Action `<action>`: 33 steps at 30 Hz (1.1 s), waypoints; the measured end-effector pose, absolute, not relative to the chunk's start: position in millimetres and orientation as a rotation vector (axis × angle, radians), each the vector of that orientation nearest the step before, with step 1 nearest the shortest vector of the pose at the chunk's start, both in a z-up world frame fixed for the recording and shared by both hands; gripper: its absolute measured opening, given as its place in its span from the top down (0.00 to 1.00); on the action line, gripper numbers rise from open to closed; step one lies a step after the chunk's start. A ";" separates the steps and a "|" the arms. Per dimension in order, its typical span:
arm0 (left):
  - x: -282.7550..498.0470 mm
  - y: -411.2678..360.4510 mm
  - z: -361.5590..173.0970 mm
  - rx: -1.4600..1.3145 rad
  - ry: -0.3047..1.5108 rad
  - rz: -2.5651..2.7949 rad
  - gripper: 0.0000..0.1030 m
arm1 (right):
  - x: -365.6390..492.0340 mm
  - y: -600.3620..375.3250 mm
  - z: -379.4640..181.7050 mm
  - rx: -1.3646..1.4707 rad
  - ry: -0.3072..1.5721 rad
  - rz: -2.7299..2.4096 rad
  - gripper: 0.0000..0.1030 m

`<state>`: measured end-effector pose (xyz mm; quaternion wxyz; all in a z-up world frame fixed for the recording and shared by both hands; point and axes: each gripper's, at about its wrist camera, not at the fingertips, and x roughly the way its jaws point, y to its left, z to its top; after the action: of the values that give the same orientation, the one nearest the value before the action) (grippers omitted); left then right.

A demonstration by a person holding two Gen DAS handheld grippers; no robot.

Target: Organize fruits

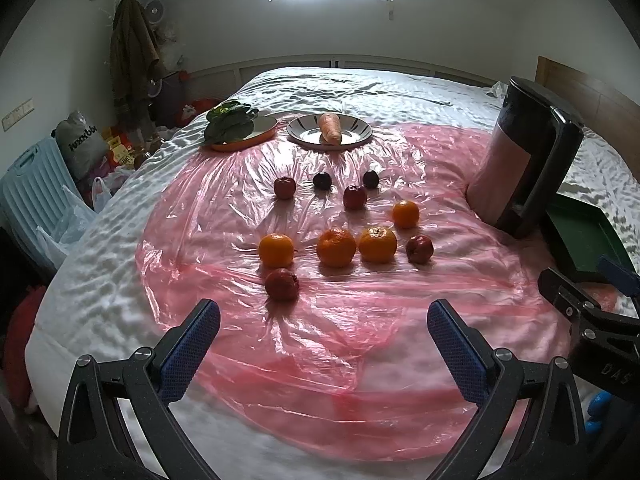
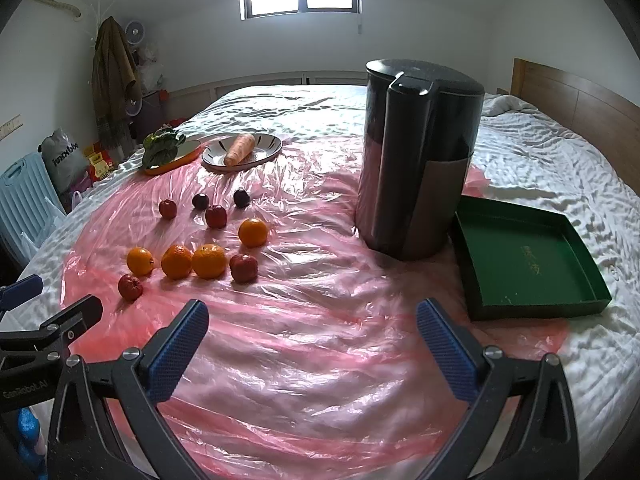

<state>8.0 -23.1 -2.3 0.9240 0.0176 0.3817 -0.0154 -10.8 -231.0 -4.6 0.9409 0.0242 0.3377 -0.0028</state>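
Fruit loose on the pink sheet (image 2: 320, 320), both claws spread and empty.
Oranges (image 1: 336, 247) and apples (image 1: 282, 284) lie left of the jug (image 2: 416, 160); green tray (image 2: 528, 264) just right of it.

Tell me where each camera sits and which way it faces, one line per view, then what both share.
Left wrist: on the left gripper, low over the pink plastic sheet, facing the oranges and window; its open fingers and the right gripper's tip show.
Right wrist: on the right gripper, facing the dark canister and green tray; its open fingers and the left gripper's tip show.
Shared: fruits, carrot plate, canister, tray.
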 end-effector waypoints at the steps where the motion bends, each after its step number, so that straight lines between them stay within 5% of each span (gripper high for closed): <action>1: 8.1 -23.5 -2.3 0.036 0.782 -0.032 0.01 | -10.9 -230.9 -4.8 0.049 0.689 -0.006 0.00; 33: 6.9 -5.4 -5.1 -0.010 0.761 -0.036 0.01 | -11.5 -228.6 -9.1 0.062 0.668 0.063 0.00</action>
<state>6.9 -5.4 -5.1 0.9283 -0.0047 0.3715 -0.0178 -11.5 -228.6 -9.1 0.9437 0.0302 0.3279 0.0309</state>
